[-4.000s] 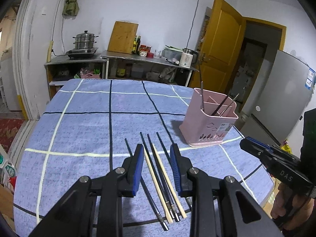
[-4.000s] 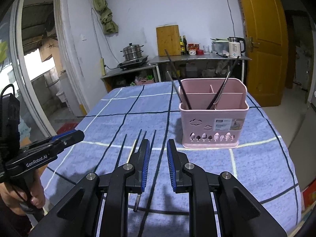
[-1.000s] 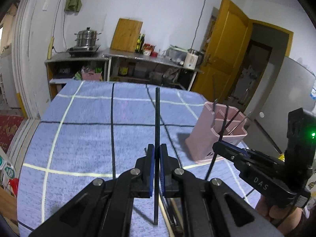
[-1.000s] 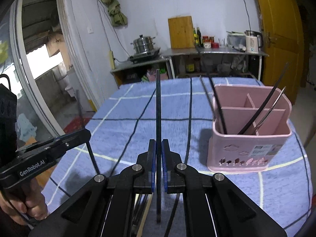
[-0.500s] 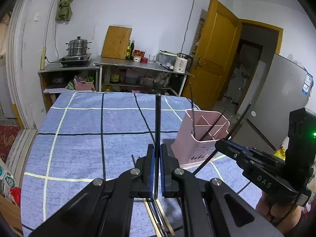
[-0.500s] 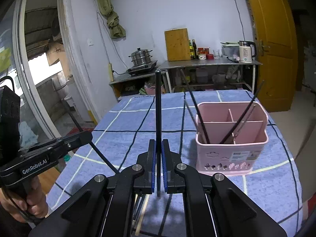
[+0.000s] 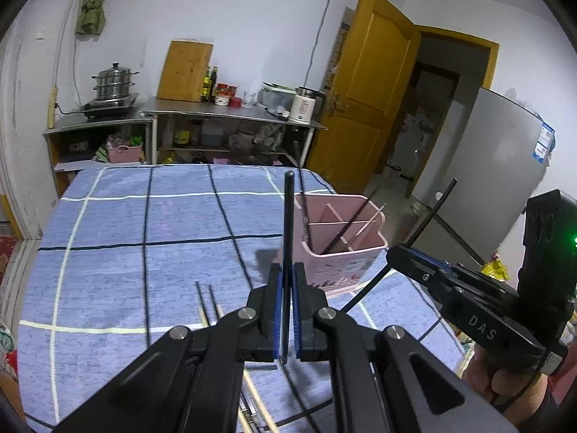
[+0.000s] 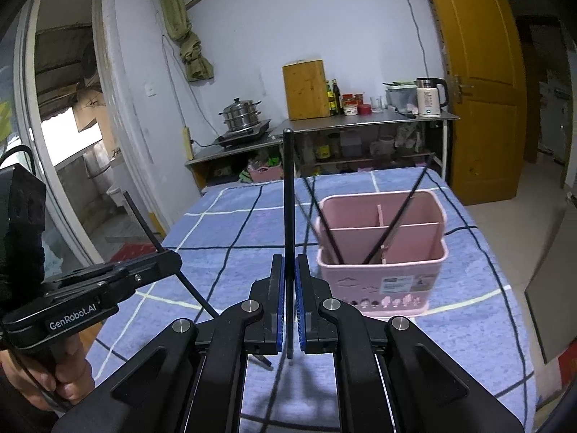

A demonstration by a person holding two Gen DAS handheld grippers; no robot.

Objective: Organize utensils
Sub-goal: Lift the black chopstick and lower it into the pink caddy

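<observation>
Each gripper, left (image 7: 286, 310) and right (image 8: 289, 306), pinches a near-upright chopstick (image 7: 288, 231); the holder (image 8: 382, 252) stands right of centre, nearer the right gripper.

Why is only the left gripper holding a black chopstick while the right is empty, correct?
Not quite. The right gripper is also shut on a black chopstick, as the right wrist view shows. The left gripper does hold its own chopstick.

Black left gripper (image 7: 286, 310), blue pads, silver screws, white "GenRobot.AI"; right gripper (image 8: 289, 310) alike, "DAS"
</observation>
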